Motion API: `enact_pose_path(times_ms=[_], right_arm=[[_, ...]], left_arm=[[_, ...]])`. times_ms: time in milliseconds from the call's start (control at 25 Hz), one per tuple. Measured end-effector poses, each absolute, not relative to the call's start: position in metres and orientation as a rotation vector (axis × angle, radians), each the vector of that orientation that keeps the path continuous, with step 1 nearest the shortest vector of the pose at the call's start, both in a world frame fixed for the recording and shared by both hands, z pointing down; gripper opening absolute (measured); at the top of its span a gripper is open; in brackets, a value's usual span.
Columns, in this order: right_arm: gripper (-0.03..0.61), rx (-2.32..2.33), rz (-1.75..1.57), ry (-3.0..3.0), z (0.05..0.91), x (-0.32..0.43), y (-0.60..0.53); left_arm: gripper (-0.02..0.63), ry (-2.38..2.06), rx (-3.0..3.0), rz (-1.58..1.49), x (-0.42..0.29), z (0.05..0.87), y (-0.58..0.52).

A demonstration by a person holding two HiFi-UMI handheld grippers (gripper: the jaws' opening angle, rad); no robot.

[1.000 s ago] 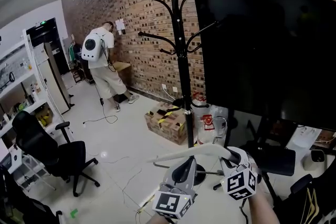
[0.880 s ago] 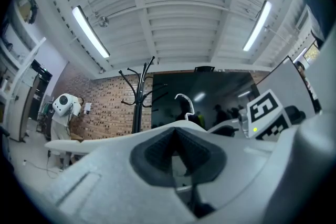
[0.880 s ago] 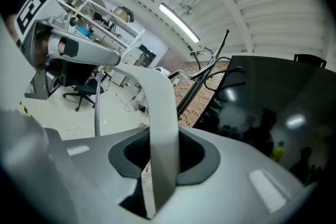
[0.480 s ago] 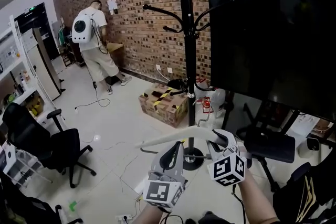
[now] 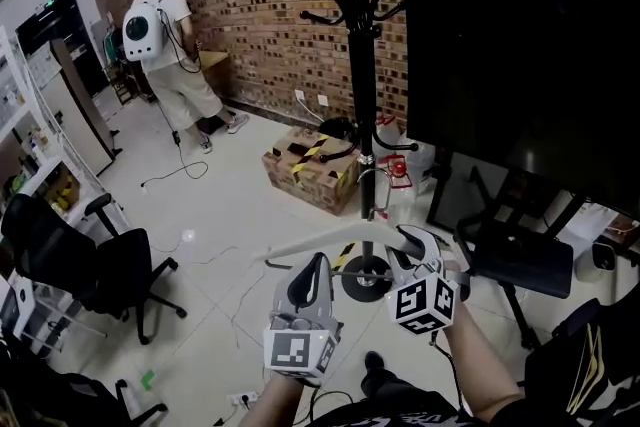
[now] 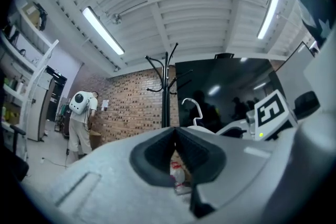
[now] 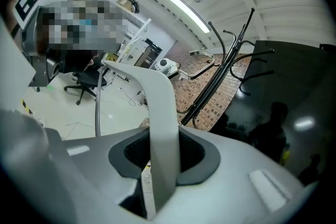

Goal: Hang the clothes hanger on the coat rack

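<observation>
Clothes hanger [image 5: 320,245]: white, held roughly level before the person, hook turned up and seen against the lower pole of the coat rack [image 5: 358,65], well below its branches (hung on none of them).
Right gripper [image 5: 415,245]: clamped on one arm of the hanger, the white bar pressed between its pads.
Left gripper [image 5: 315,265]: jaws brought together, nothing gripped; placed under the hanger's other arm.
Coat rack: black, upright, stood near the brick wall [image 5: 270,25].
Surroundings: a cardboard box [image 5: 305,165] is seen beside the rack's base; a person [image 5: 170,35] is stood at the wall.
</observation>
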State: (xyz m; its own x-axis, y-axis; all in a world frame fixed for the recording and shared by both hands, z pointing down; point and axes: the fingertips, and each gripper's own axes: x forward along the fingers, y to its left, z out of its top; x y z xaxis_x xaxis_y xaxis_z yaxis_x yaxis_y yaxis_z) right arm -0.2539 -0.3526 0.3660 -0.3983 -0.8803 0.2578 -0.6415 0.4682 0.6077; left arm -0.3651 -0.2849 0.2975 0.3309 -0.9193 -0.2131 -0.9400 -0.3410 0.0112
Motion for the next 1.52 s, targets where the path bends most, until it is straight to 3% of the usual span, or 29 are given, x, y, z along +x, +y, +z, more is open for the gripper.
enact_pose_path(times_ms=[1160,1520], right_arm=[[0.104,1.124,-0.358,-2.259,0.424,-0.292,-0.492],[0.104,1.229,-0.240,-2.146,0.456,-0.294,-0.523]], left_arm=[[0.005,1.784,-2.585,0.060,-0.353,0.359,-0.436],[0.005,1.604,-2.713,0.010,-0.364,0.396,-0.479]])
